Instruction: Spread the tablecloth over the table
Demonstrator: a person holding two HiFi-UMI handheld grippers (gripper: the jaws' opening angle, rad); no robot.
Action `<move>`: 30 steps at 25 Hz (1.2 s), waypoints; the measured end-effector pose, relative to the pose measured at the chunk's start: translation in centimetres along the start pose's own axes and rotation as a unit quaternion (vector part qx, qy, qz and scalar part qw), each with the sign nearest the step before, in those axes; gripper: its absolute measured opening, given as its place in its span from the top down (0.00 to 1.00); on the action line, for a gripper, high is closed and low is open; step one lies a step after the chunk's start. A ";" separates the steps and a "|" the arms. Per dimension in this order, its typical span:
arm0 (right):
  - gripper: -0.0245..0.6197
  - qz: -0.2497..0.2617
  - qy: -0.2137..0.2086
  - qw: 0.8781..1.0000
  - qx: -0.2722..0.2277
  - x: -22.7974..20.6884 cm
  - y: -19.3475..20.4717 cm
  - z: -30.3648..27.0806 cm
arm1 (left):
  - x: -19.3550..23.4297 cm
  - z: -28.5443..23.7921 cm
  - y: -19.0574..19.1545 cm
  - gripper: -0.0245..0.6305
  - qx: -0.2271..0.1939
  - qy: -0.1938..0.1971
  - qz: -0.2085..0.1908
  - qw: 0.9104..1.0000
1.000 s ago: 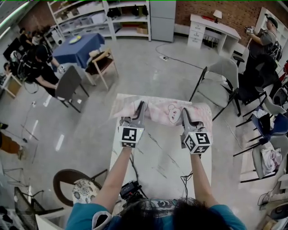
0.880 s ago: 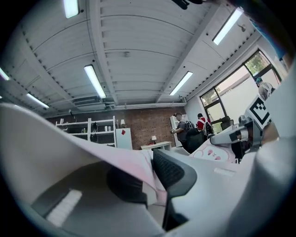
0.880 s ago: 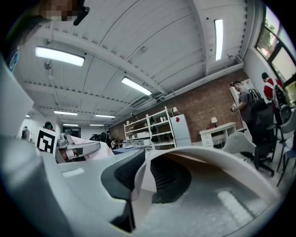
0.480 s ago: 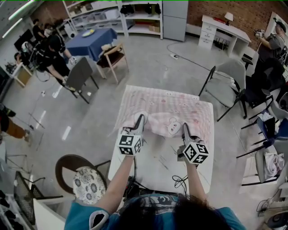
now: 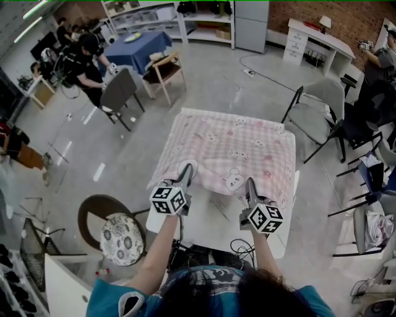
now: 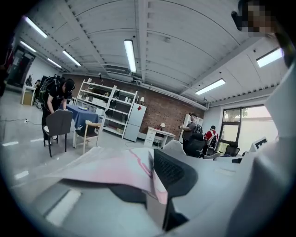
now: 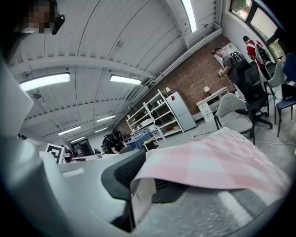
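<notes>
Left tongs (image 5: 184, 173): clamped on the near hem of the tablecloth (image 5: 229, 145), towards its left corner. Your left gripper view shows the fabric pinched between the pads.
Right tongs (image 5: 249, 186): likewise clamped on the near hem, towards the right corner, with pink check draped over the upper jaw.
Tablecloth: pink check with small animal prints. It lies flat over the far part of the bench (image 5: 210, 229) and hangs past the far and left edges. Its near strip bunches in a loose fold between your two grips.
Reason for the grip: with the hem held at two points well apart, the edge probably stays stretched and square as you draw it towards you.
Stage: judged roughly half covered, since the near part of the top is not yet under cloth.
Bench surface: white with grey veining and bare on your side. A dark cable (image 5: 242, 247) lies at the near edge.
Room: grey concrete floor (image 5: 204, 80) and a brick wall (image 5: 322, 9). A grey chair (image 5: 312, 111) stands just beyond the right corner and a floral-cushioned stool (image 5: 122, 238) near your left. Far off are white shelving (image 5: 179, 15) and a person (image 5: 83, 59) bending.
</notes>
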State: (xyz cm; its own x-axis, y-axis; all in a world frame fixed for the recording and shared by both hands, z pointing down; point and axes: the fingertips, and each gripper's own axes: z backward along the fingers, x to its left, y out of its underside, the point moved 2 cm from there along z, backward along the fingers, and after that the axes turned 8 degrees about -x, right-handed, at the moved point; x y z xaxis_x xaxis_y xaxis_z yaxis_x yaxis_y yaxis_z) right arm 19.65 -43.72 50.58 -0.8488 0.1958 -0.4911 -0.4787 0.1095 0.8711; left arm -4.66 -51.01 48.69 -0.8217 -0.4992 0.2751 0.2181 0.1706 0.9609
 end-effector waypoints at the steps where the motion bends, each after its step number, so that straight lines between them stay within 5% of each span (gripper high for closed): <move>1: 0.91 -0.002 -0.003 1.000 0.002 0.0 0.1 0.5 | -0.2 0.6 0.4 0.86 0.002 -0.002 0.008 1.000; 19: 0.91 -0.026 0.016 0.999 0.040 2.7 5.9 8.8 | -0.4 10.2 5.2 0.85 0.036 -0.010 0.070 0.997; 30: 0.92 -0.056 0.056 0.994 0.072 5.0 11.9 14.5 | 1.3 17.6 11.3 0.85 0.078 -0.006 0.153 0.985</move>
State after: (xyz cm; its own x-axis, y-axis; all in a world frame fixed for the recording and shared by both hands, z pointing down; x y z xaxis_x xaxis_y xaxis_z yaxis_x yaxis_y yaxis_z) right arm 12.99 -27.33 58.48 -0.8150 0.0663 -0.5757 -0.5418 0.2654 0.7975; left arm -12.57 -34.75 59.31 -0.7367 -0.3935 0.5500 0.3736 0.4411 0.8160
